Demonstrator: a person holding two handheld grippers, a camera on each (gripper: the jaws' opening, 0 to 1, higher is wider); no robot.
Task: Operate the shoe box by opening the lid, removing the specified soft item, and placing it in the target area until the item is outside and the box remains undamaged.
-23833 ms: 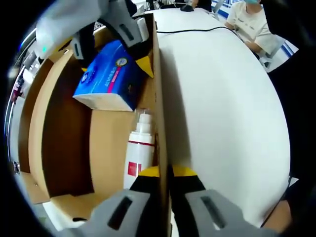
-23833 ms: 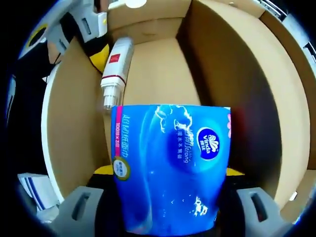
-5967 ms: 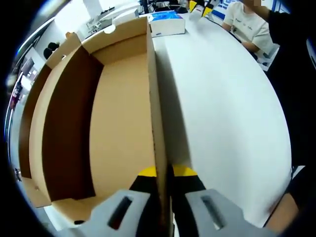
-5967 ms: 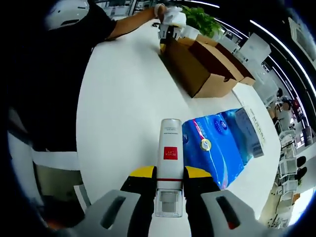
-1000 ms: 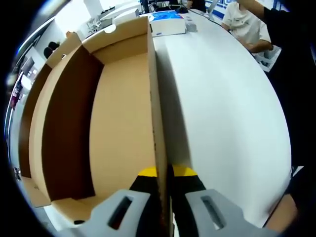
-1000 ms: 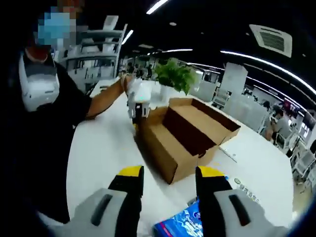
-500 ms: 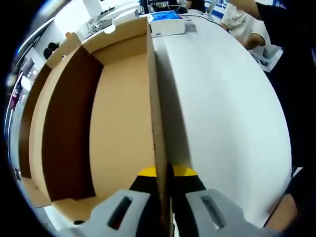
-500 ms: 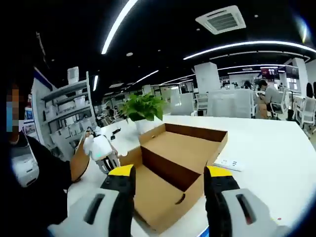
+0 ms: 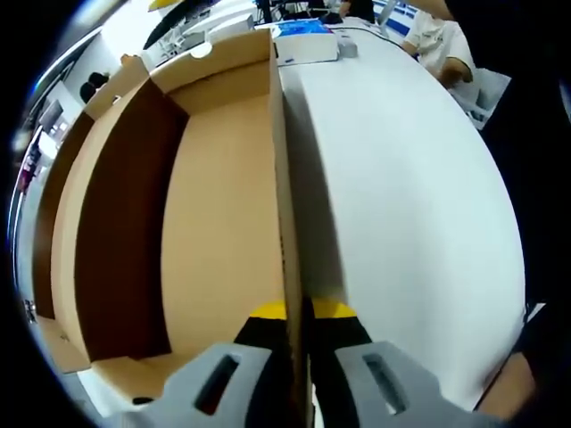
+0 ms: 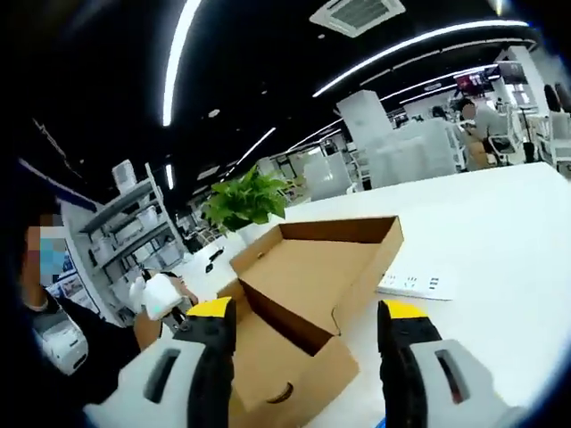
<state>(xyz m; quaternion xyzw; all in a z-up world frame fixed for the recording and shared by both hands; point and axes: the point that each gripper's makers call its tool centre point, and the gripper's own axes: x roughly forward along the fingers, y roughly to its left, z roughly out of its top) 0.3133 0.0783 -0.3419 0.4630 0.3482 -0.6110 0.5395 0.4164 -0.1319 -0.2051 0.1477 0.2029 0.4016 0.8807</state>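
Observation:
The cardboard shoe box (image 9: 219, 223) lies open with nothing on its floor. My left gripper (image 9: 296, 312) is shut on the box's right side wall, one yellow tip on each face of the cardboard. The blue tissue pack (image 9: 302, 28) lies on the white table beyond the box's far end, with a small white bottle (image 9: 346, 50) beside it. In the right gripper view the box (image 10: 303, 267) stands ahead with its lid folded back. My right gripper (image 10: 308, 314) hangs open and empty in the air before it. A hand holds the left gripper (image 10: 159, 299) at the box's left corner.
The white table (image 9: 410, 205) stretches wide to the right of the box. A white power strip (image 10: 412, 285) lies beside the box, and a potted plant (image 10: 245, 203) stands behind it. A seated person (image 9: 442, 45) is at the table's far side.
The right gripper view has tilted further up and swung a little, so the box sits lower and the ceiling fills more. The left gripper keeps its hold on the wall.

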